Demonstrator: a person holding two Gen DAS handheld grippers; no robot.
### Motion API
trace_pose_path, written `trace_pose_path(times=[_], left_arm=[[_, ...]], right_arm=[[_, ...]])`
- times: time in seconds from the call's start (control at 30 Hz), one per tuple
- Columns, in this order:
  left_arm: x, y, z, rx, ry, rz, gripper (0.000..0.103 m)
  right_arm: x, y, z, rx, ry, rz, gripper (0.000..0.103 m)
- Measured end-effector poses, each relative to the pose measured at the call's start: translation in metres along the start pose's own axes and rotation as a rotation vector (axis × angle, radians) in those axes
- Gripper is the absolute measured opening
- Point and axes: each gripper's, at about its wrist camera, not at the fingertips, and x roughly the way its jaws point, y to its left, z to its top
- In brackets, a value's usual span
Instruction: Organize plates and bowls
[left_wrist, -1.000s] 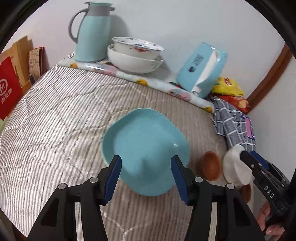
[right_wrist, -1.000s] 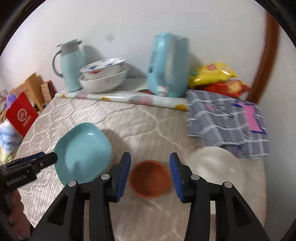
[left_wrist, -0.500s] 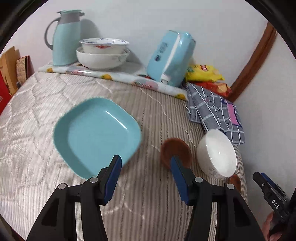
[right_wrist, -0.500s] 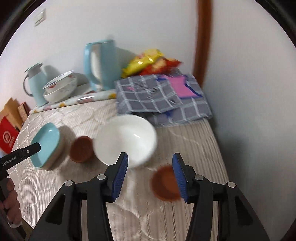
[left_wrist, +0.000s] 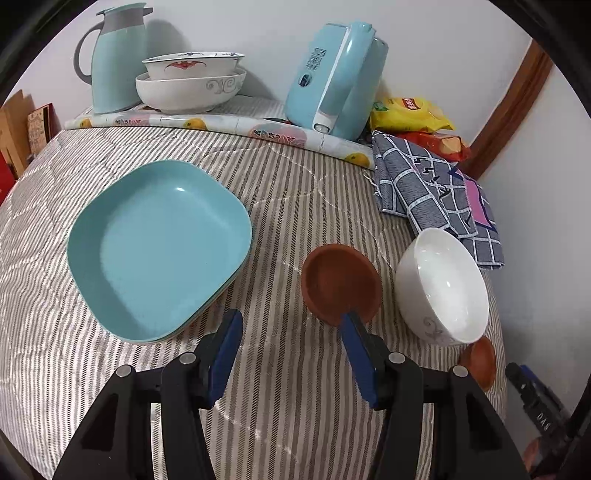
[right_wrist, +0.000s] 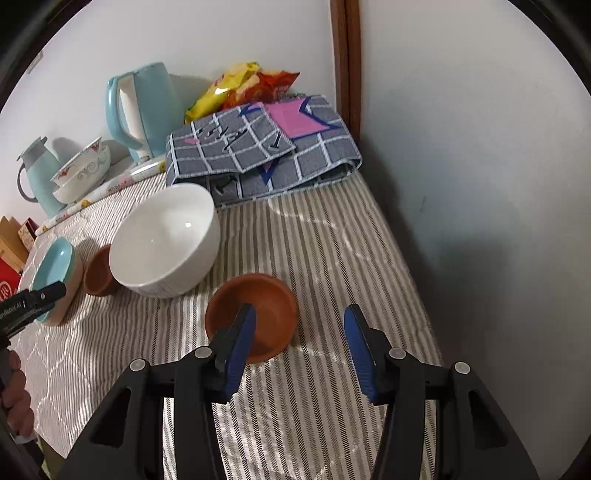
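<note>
Tongs in both my hands are hanging partly open over the striped surface (left_wrist: 295, 192), and neither pair is gripping anything. My left tongs (left_wrist: 290, 345) are pointing down at the cloth between the teal plate (left_wrist: 159, 247) and a small brown dish (left_wrist: 340, 282); the right finger (left_wrist: 356, 349) is overlapping the near rim of that dish, though I cannot tell whether it is touching or just hovering above. The plate is lying flat on the left, and it seems to be sitting on a second plate of the same shape. A white bowl (left_wrist: 443, 288) is standing just right of the brown dish.

My right tongs (right_wrist: 299, 341) are angling down at a second brown dish (right_wrist: 255, 317), which is sitting in front of the white bowl (right_wrist: 166, 240), near the wall. The left finger (right_wrist: 238, 349) is reaching over the dish's inside, while the other is hanging outside its rim, over bare cloth. The first brown dish (right_wrist: 98, 271) is showing just beyond the bowl, with the teal plate (right_wrist: 51, 267) past it.

At the back, two patterned bowls (left_wrist: 190, 85) are nesting together beside a teal jug (left_wrist: 116, 59), and a checked cloth (right_wrist: 266, 147) is lying folded by the wall.
</note>
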Motion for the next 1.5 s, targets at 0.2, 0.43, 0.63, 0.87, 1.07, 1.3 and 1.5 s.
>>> trace_pose_path(times=[0.2, 0.43, 0.63, 0.87, 1.07, 1.3, 1.5], left_arm=[[0.015, -0.001, 0.003, -0.02, 0.002, 0.018, 0.053], [0.034, -0.011, 0.005, -0.008, 0.002, 0.034, 0.052], [0.051, -0.014, 0.007, -0.008, 0.023, 0.043, 0.052], [0.065, -0.016, 0.009, 0.0, 0.034, 0.053, 0.048], [0.07, -0.021, 0.013, 0.019, 0.023, 0.076, 0.037], [0.072, -0.021, 0.015, 0.02, 0.038, 0.028, 0.016], [0.068, -0.018, 0.015, 0.025, 0.04, -0.004, 0.01]], right_arm=[[0.018, 0.0, -0.004, 0.001, 0.024, 0.016, 0.05], [0.034, -0.005, -0.004, 0.028, 0.044, 0.044, 0.047], [0.045, -0.004, -0.003, 0.037, 0.061, 0.051, 0.043], [0.057, -0.003, -0.005, 0.05, 0.063, 0.05, 0.041], [0.058, 0.001, -0.007, 0.032, 0.026, 0.033, 0.041], [0.057, 0.0, -0.007, 0.038, 0.023, 0.04, 0.031], [0.056, 0.004, -0.005, 0.035, 0.031, 0.053, 0.014]])
